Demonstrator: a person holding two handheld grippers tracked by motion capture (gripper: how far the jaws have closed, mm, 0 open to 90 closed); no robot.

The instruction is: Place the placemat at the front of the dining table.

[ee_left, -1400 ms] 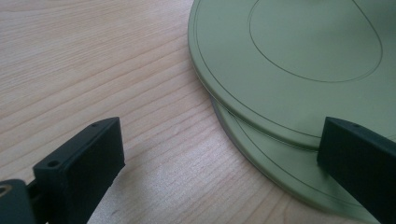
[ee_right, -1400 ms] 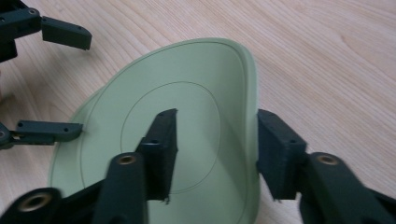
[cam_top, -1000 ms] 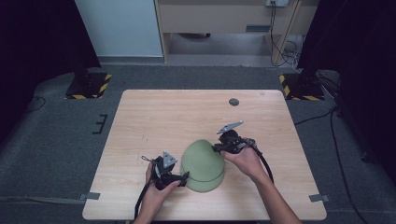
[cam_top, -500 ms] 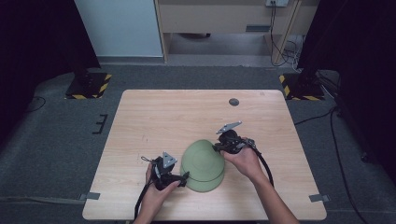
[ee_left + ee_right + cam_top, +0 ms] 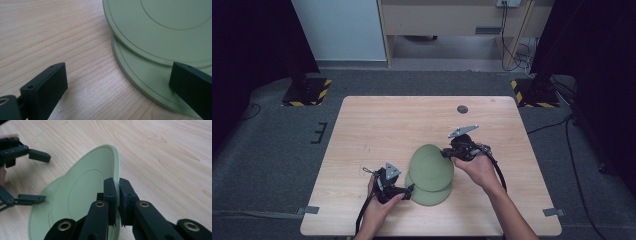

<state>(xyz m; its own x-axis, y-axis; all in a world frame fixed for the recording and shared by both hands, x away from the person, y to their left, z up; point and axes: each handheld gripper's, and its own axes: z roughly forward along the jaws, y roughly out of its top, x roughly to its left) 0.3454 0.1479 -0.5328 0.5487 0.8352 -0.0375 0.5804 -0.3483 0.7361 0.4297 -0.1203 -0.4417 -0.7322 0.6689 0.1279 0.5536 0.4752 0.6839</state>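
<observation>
On the table (image 5: 377,125), near its front edge in the high view, two green plates are seen: an upper plate (image 5: 430,161) tilted up and overlapping a lower plate (image 5: 432,194) that lies flat beneath it. The right gripper (image 5: 451,151) is set at the upper plate's right rim, held by the right hand (image 5: 476,167); the left gripper (image 5: 408,190) is placed at the lower plate's left edge, held by the left hand (image 5: 384,200). A small dark disc (image 5: 462,109) is noted well apart near the far edge. In the left gripper view, the jaws are spread wide: one over bare wood, the other over the lower plate (image 5: 145,75); no pad is seen pressing on it. The upper plate (image 5: 162,25) is seen overlapping it from above. In the right gripper view, the jaws are closed narrow on the rim of the upper plate (image 5: 82,192), which is raised on edge off the table (image 5: 162,157). The left gripper (image 5: 41,177) is seen farther off at the plate's other side, jaws wide.
</observation>
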